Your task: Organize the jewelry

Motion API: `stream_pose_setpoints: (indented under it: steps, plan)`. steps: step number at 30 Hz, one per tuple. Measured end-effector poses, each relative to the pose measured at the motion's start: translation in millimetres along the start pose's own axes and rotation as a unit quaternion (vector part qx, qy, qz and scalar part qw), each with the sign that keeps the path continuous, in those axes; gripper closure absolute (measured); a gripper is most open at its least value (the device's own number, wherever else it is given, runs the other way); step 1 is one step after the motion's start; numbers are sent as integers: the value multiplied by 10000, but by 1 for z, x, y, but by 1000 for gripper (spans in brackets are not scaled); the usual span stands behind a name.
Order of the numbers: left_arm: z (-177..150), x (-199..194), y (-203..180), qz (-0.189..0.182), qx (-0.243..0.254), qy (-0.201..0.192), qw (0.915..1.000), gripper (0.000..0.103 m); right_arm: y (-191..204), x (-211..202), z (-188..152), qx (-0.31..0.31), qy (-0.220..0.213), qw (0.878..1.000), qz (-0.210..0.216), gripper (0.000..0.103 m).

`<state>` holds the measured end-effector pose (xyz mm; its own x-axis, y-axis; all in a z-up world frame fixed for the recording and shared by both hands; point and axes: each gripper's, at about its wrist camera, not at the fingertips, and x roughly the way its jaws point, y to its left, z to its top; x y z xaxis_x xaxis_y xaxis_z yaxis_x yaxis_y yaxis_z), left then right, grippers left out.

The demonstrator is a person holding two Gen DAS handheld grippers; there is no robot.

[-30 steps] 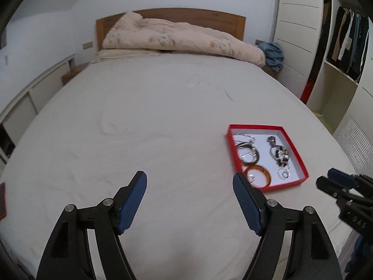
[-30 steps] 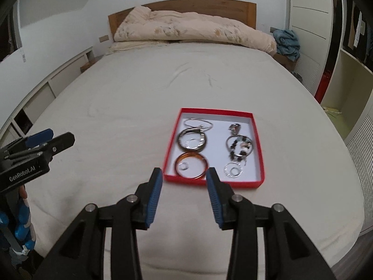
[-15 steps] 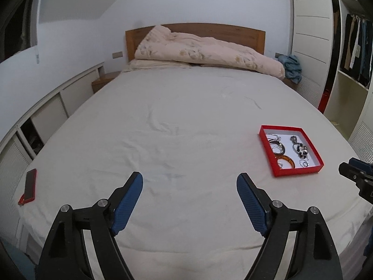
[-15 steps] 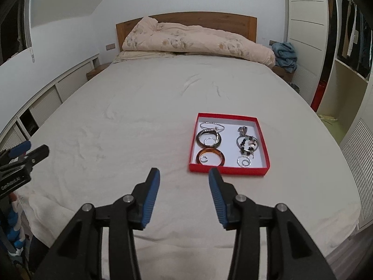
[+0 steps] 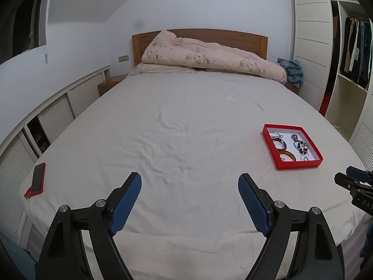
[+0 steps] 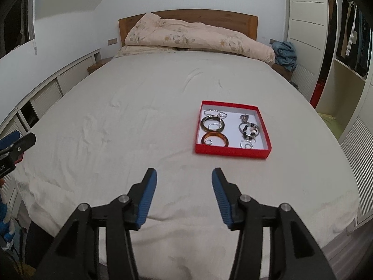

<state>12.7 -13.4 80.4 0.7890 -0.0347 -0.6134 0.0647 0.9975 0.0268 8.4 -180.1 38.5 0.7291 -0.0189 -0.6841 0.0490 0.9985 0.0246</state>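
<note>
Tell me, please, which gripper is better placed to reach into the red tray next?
Probably the right gripper. The red tray lies just ahead of its open fingers, slightly to their right. From the left gripper, also open and empty, the tray sits far off to the right.

Red tray (image 6: pixel 233 152) flat on the bed — bangles (image 6: pixel 212 123), beaded bracelets (image 6: pixel 250 129), rings inside

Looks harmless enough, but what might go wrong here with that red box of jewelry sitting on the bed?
The red tray sits on soft, wrinkled bedsheet, so a nudge might tip it. The bracelets overlap and could snag together when lifted. The phone lies by the mattress edge and might slide off.
</note>
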Motion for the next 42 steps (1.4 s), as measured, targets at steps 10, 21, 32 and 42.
stream_pose_setpoints:
  steps: [10,21,32,42]
  plan:
    - [-14,3,2,2,12,175,9998,18,1,3,-18,36,125,9999,14,54]
    - [-22,9,5,-54,-40,286,9996,13,1,10,-26,67,209,9997,-44,51]
    - [-27,18,0,-218,58,433,9988,11,-3,17,-31,119,228,9996,-90,48]
    - [-32,29,-11,-343,199,547,9977,3,-6,16,-30,20,81,9994,-336,40]
